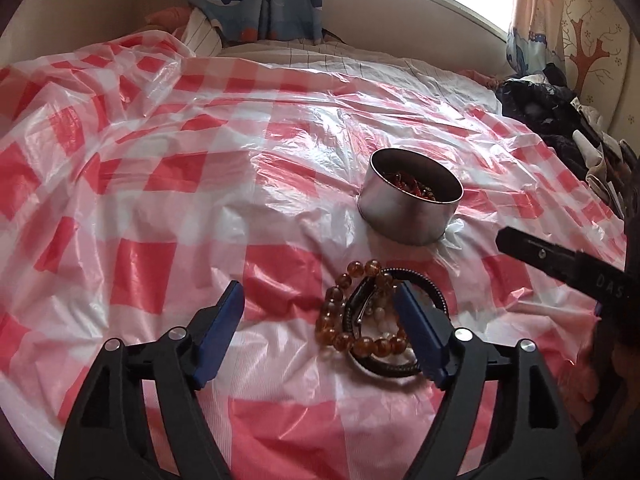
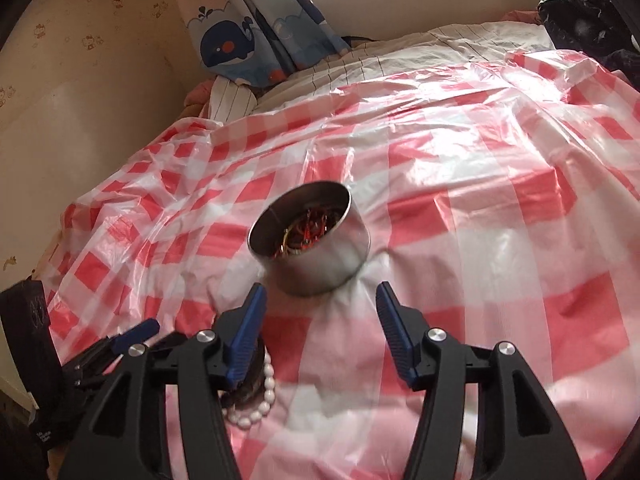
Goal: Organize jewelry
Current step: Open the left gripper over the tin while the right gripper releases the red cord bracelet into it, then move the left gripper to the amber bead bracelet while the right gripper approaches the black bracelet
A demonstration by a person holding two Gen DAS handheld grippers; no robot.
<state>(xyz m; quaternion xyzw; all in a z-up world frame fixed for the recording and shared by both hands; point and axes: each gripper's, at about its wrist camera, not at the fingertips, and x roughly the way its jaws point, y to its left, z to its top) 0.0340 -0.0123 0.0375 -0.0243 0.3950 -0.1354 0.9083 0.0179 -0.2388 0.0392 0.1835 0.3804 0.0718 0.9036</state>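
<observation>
I am holding my left gripper point(image 1: 320, 320) low over the bed, its fingers spread wide and gripping nothing. Its right finger is lying over the pile of jewelry: an amber bead bracelet point(image 1: 340, 316), a dark studded band point(image 1: 434, 292) and a white pearl bracelet point(image 2: 260, 396) heaped together on the red-checked plastic sheet point(image 1: 160, 200). Just beyond the pile, farther away and a little to the right, the round metal tin point(image 1: 408, 216) is standing upright with red pieces already inside.

My right gripper point(image 2: 320, 332) is hovering in front of the tin, fingers likewise wide apart and empty, the pearl bracelet peeking out under its left finger.

I judge I am in the middle of the job, about to pick the next piece. That calls for shifting the left fingers rightward to straddle one bracelet, probably the amber one, though the tangle makes it hard to tell how the pieces overlap, then closing gently and carrying it to the tin.
</observation>
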